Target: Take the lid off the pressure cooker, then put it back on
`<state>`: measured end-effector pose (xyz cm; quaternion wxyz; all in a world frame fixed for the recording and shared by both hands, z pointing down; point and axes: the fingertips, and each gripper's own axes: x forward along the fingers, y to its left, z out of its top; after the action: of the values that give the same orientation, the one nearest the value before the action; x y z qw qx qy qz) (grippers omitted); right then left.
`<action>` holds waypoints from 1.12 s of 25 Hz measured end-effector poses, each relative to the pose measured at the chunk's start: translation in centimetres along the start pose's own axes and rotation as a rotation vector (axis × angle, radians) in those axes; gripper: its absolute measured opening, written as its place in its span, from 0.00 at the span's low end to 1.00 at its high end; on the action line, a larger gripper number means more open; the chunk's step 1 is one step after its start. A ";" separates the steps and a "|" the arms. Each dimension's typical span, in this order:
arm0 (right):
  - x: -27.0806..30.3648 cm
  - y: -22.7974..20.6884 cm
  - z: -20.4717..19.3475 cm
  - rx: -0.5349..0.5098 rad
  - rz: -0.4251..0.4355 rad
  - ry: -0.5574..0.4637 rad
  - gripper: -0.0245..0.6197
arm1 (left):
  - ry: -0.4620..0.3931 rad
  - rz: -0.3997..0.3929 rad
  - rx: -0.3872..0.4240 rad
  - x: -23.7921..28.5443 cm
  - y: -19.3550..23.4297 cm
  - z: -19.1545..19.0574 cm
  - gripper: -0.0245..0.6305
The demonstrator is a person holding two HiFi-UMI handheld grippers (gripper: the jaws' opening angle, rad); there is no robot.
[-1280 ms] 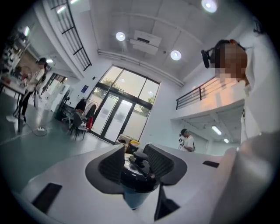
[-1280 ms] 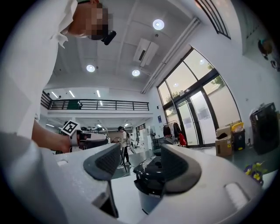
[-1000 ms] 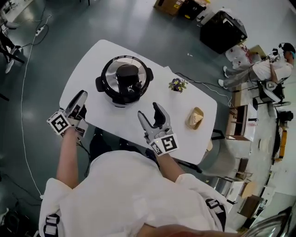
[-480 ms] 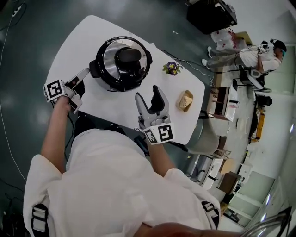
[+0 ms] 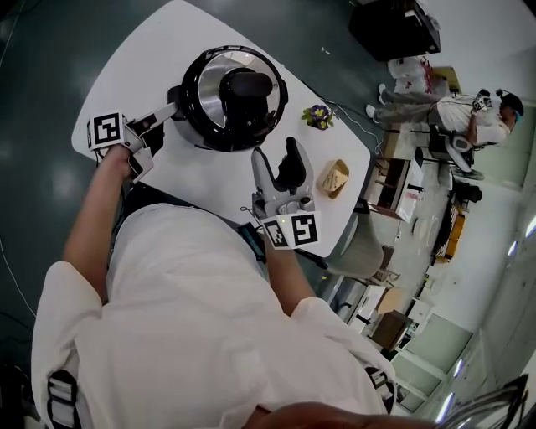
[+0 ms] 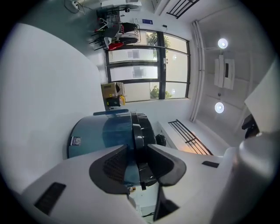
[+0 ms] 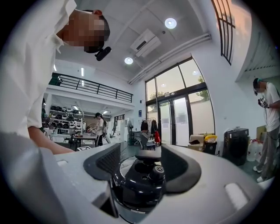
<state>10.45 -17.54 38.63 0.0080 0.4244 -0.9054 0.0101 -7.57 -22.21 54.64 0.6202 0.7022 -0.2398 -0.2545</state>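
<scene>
The black pressure cooker [image 5: 219, 126] stands on the white table [image 5: 159, 50], its steel lid [image 5: 216, 77] on and topped by a black handle [image 5: 248, 89]. My left gripper [image 5: 170, 115] reaches the cooker's left side. In the left gripper view the left gripper [image 6: 138, 154] stands open, its jaws either side of the black side handle [image 6: 141, 169], with a sliver of the cooker's body showing beside one pad. My right gripper [image 5: 278, 161] hovers open just right of the cooker. In the right gripper view the right gripper [image 7: 141, 164] frames the lid handle [image 7: 142, 180] without touching it.
A small potted flower [image 5: 318, 115] and a yellowish wedge-shaped item [image 5: 333, 178] sit on the table to the right of the cooker. The table's near edge runs under my arms. A black crate [image 5: 394, 25] and a person [image 5: 469, 113] are on the floor beyond.
My left gripper has moved in from the table's near edge to the cooker's side handle. The right gripper has drawn closer to the lid. The cooker has stayed put.
</scene>
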 end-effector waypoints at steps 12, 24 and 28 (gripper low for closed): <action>4.4 -1.4 0.4 -0.241 0.275 0.090 0.50 | -0.055 -0.075 -0.047 0.2 -0.6 0.2 0.15; 9.9 -0.5 -0.1 -0.542 0.763 0.457 0.50 | -0.108 -0.084 -0.049 0.0 -0.6 0.3 0.15; 11.2 -1.4 -2.2 -0.604 0.879 0.602 0.50 | -0.116 -0.080 -0.058 -0.1 -0.6 0.4 0.15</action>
<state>4.36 -26.95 41.13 0.3786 -0.0312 -0.9166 -0.1250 -7.89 -22.38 54.01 0.6147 0.6770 -0.2398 -0.3261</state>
